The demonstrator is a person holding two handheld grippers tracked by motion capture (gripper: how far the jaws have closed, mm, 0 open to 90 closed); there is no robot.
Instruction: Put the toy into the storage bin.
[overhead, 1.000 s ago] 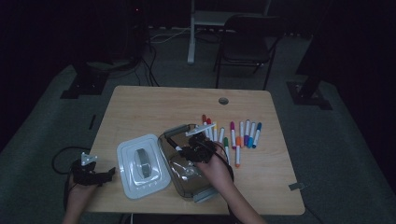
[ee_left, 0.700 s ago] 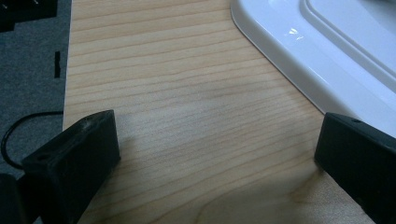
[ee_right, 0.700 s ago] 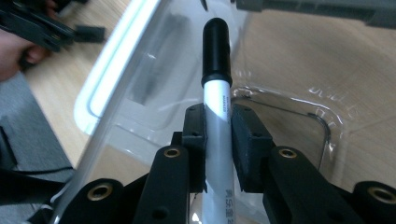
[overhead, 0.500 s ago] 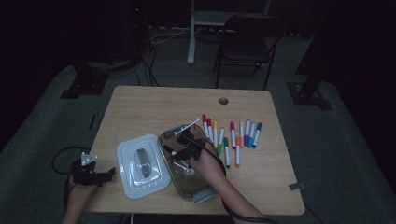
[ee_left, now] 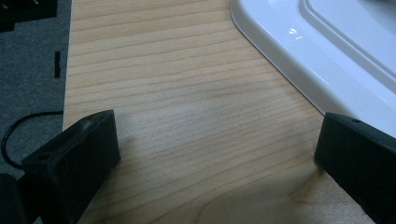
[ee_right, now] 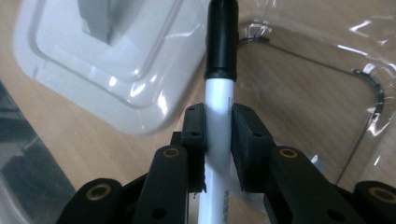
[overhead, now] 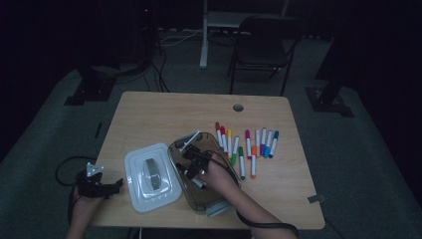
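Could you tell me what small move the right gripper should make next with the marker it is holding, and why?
Probably lower it a little further and open the jaws. The right gripper is shut on the black-capped marker, which hangs over the clear box, so the box seems its destination. The left gripper rests open beside the white lid.

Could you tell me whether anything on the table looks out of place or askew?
Nothing stands out. The white lid lies flat beside the clear container, the markers lie in a row, and the right gripper holds a black-capped marker over the container.
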